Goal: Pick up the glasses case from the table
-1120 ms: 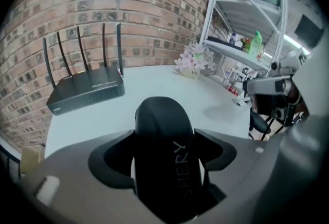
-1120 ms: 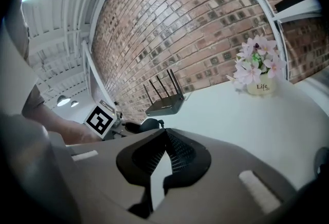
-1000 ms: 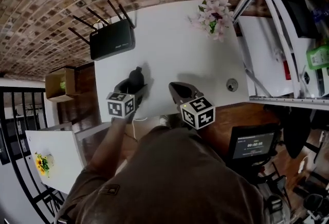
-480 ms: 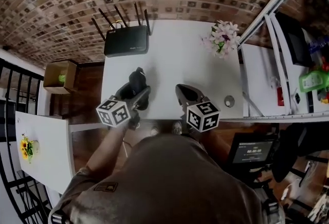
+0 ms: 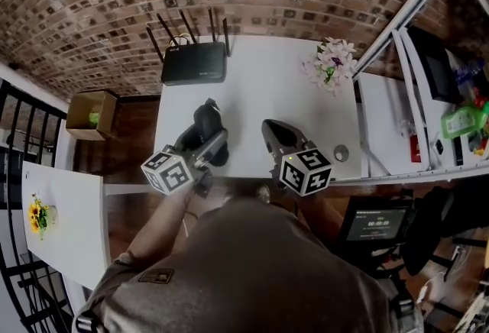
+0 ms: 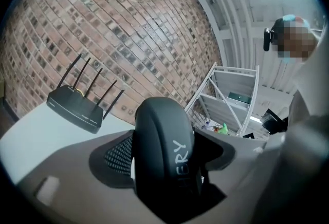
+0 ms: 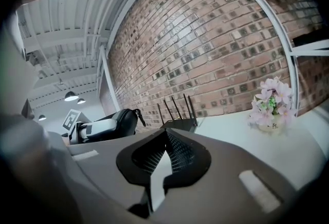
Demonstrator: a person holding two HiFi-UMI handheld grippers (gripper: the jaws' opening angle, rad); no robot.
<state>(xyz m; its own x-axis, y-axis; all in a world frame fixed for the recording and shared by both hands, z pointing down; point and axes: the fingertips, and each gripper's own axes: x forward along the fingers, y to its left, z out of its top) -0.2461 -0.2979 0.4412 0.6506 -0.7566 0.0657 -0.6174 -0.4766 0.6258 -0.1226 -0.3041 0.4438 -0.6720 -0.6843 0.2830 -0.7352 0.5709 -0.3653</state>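
Observation:
The black glasses case [image 5: 206, 118] is clamped in my left gripper [image 5: 212, 140] over the near left part of the white table [image 5: 260, 95]. In the left gripper view the case [image 6: 164, 156] stands on end between the jaws and fills the gap. From the right gripper view the case [image 7: 110, 123] appears to hang above the tabletop. My right gripper [image 5: 270, 128] rests near the table's front edge, a little right of the case. Its jaws [image 7: 165, 134] are shut with nothing between them.
A black router [image 5: 194, 63] with several antennas stands at the table's back left. A pot of pink flowers [image 5: 330, 64] is at the back right. A small round object [image 5: 341, 153] lies at the front right corner. White shelving [image 5: 412, 72] stands to the right.
My left gripper has kept hold of the case and tilted it up slightly. The right gripper has barely moved. The head view has shifted, so the table sits more centrally.

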